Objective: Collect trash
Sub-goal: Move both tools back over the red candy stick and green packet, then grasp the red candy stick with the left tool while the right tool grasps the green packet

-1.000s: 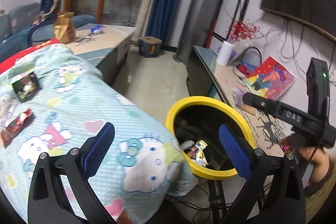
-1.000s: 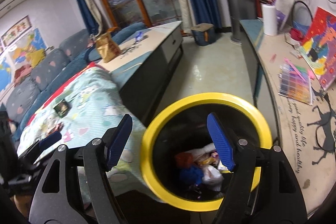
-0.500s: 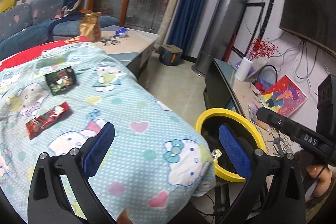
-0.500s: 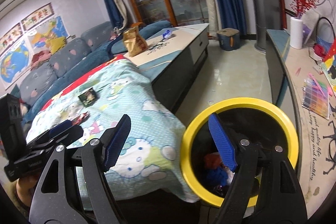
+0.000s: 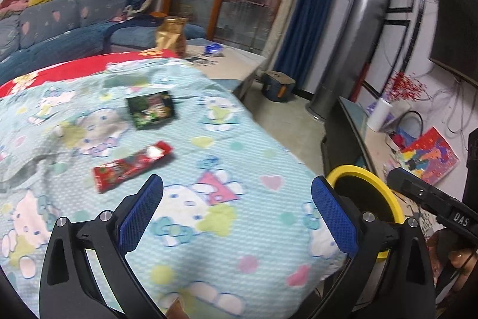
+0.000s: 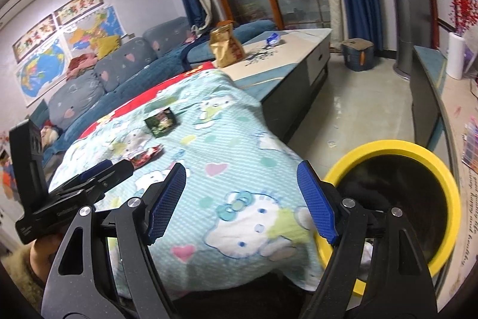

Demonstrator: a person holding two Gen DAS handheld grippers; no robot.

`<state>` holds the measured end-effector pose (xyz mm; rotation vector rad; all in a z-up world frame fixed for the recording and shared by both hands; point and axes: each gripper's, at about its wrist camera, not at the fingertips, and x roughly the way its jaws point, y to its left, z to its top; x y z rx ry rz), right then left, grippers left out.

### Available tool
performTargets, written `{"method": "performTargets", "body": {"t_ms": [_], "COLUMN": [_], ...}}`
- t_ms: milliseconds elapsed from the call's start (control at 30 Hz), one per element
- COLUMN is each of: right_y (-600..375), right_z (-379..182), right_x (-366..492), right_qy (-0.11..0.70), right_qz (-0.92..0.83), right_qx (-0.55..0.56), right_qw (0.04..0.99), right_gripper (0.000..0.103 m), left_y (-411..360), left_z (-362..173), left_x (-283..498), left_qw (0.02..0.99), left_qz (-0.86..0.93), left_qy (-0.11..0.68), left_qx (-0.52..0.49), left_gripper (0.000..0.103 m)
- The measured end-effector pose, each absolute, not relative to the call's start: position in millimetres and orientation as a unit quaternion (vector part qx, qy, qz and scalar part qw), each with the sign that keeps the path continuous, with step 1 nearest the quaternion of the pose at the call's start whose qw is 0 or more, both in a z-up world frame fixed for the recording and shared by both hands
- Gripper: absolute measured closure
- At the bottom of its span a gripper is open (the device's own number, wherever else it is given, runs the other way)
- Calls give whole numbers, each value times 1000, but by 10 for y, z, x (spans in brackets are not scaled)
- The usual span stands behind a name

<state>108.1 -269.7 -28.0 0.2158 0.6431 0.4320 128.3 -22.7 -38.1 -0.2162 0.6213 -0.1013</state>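
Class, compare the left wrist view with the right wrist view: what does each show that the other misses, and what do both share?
Only the left wrist view shows the colourful painting leaning by the wall and the right claw's handle. Only the right wrist view shows the wall maps and the left claw from the side. Both show the red wrapper, the dark green packet, the patterned blanket and the yellow-rimmed bin.

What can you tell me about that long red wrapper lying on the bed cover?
The red wrapper is a long, flat, shiny packet, red with small printed pictures and a pale patch near one end; the print is too blurred to read. It lies slantwise and slightly crumpled on the light blue cartoon-cat blanket, nearer the grippers than the dark green packet and apart from it. Nothing but the blanket touches it.
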Motion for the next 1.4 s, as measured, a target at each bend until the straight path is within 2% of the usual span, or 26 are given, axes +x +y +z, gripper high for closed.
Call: {"method": "performTargets", "body": {"t_ms": [533, 600, 1233, 1333, 1367, 1400], "right_y": [-1545, -1363, -351, -268, -244, -224], "right_z": [-180, -188, -651, -734, -759, -792], "right_x": [1849, 1964, 3003, 3058, 3066, 3072], "right_qy": [327, 328, 396, 403, 404, 408], "right_qz": [312, 324, 356, 359, 360, 362], "right_qx": [49, 34, -4, -6, -6, -7], "right_qw": [891, 887, 847, 842, 841, 838], "right_gripper": [34, 34, 39, 45, 52, 65], "left_y": [849, 945, 1044, 1059, 1062, 1064], "left_z": [-619, -683, -1066, -1085, -1091, -1095], "left_x": [1380, 1430, 1801, 1799, 1797, 1792], "left_qw": [931, 925, 903, 902, 901, 901], "left_qz": [39, 34, 5, 5, 5, 5], "left_qy": [322, 329, 369, 368, 368, 369], "left_qx": [-167, -185, -221, -226, -227, -227], "left_gripper": [8, 23, 50, 52, 53, 54]}}
